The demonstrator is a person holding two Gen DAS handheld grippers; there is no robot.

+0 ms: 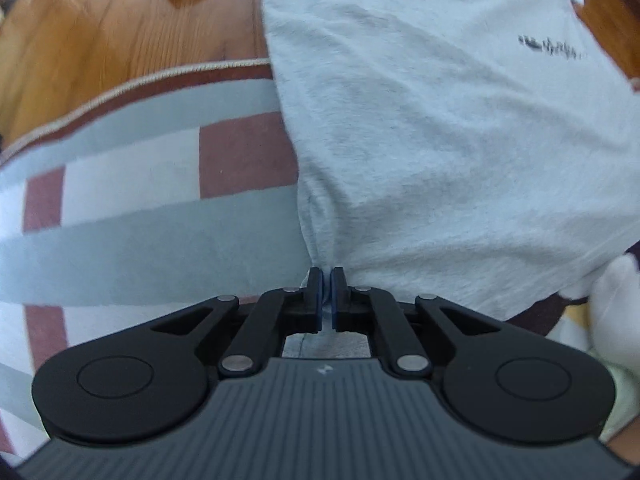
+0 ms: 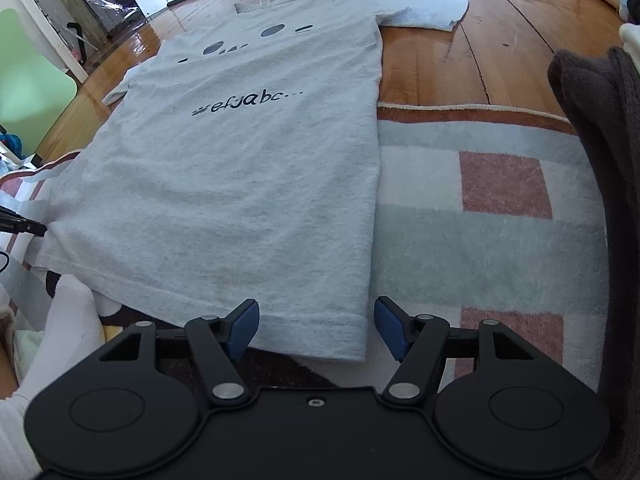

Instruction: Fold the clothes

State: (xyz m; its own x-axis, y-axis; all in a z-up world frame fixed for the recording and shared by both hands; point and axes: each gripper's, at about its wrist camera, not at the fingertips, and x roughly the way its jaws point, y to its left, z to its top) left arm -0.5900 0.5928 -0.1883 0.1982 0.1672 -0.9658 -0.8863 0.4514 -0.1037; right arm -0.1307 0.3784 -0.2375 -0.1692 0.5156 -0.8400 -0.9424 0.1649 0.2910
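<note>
The grey T-shirt (image 2: 240,168) lies spread flat and face up, its lower half on the rug (image 2: 500,232) and its collar end on the wooden floor (image 2: 440,52), one sleeve (image 2: 424,14) out to the side. Your left gripper (image 1: 327,280) is clenched on the hem corner, with cloth bunched between the jaws. Your right gripper (image 2: 316,326) is released, its jaws spread wide either side of the other hem corner. If you close it too shallow you'll likely catch only the top layer, and the shirt will split open when lifted. Uneven pull between your two hands could skew the fold, and dragging may snag the cloth on the rug pile.
</note>
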